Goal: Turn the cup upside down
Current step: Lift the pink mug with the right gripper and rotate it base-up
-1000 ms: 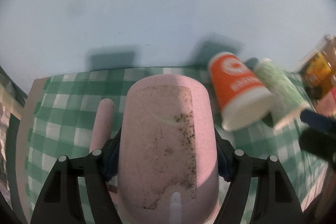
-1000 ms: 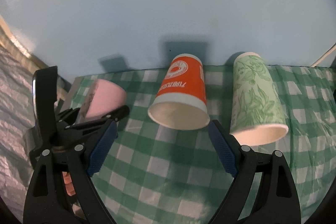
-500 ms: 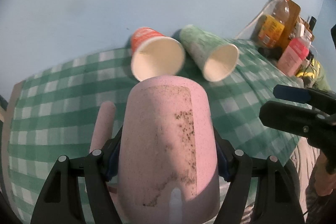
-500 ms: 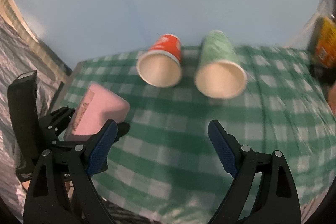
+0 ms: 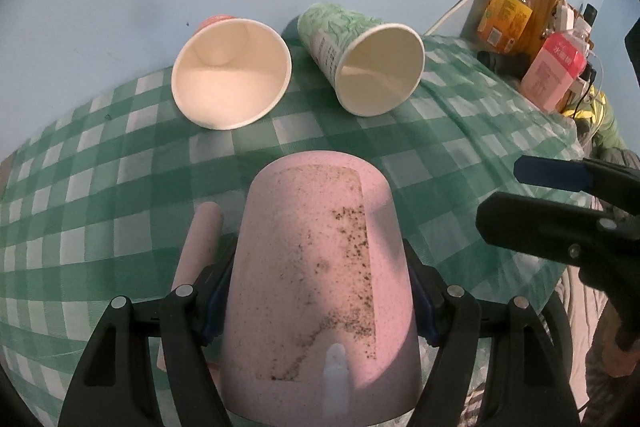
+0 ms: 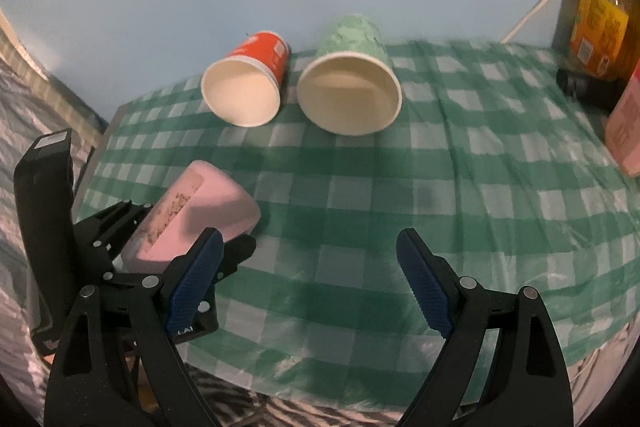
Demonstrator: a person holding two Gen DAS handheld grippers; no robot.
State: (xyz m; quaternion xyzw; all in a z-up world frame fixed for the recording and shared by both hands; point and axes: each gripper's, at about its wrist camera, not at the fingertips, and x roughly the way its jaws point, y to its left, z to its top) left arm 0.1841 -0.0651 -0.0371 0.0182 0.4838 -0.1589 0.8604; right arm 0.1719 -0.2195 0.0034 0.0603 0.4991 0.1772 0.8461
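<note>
My left gripper [image 5: 320,291] is shut on a pink speckled mug [image 5: 320,275] and holds it above the near part of the green checked tablecloth [image 5: 100,195], base pointing away from the camera, handle on the left. The mug also shows in the right wrist view [image 6: 196,215], held by the left gripper at the lower left. My right gripper [image 6: 308,275] is open and empty over the cloth's near edge.
An orange paper cup [image 5: 232,75] and a green leaf-print paper cup [image 5: 368,59] lie on their sides at the back, mouths toward me. Bottles and a pink carton [image 5: 556,67] stand at the far right. A blue wall is behind.
Both grippers have lifted and tilted downward, so the cloth and the cup mouths now show from above. The pink mug stays gripped in the left gripper.
</note>
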